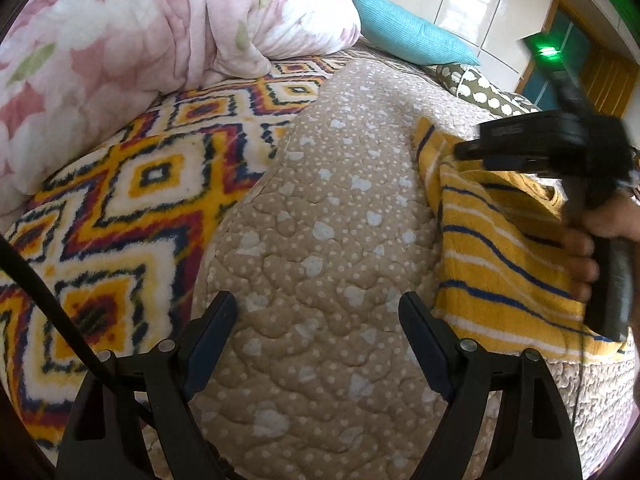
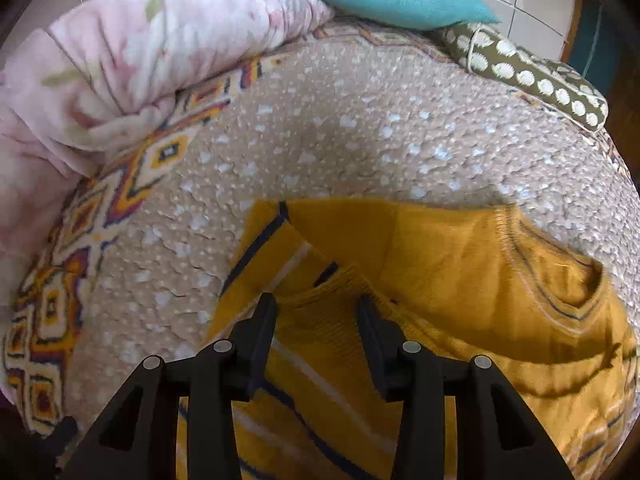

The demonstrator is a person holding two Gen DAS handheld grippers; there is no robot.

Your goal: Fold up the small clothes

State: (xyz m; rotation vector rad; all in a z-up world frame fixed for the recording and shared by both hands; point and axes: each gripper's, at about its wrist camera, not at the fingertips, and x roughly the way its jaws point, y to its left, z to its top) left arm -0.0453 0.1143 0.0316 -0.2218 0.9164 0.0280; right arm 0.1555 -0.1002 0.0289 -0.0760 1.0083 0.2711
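One yellow striped garment on a quilted bed cover, two grippers over it.

The yellow striped top (image 2: pixel 440 280) lies on the beige quilted cover (image 1: pixel 320 220), partly folded, a plain flap turned over its striped body; in the right wrist view its neckline sits to the right and its stripes run down toward the camera. The left gripper (image 1: pixel 318 316) hovers over bare quilt just left of the garment, jaws wide apart and empty. The right gripper (image 2: pixel 316 316) has its jaws partly apart above a ribbed edge of the top, pads not pressing it. Behind lie one floral duvet (image 1: pixel 140 40), one teal pillow (image 1: pixel 412 32) and one spotted cushion (image 2: pixel 532 76). No containers show.
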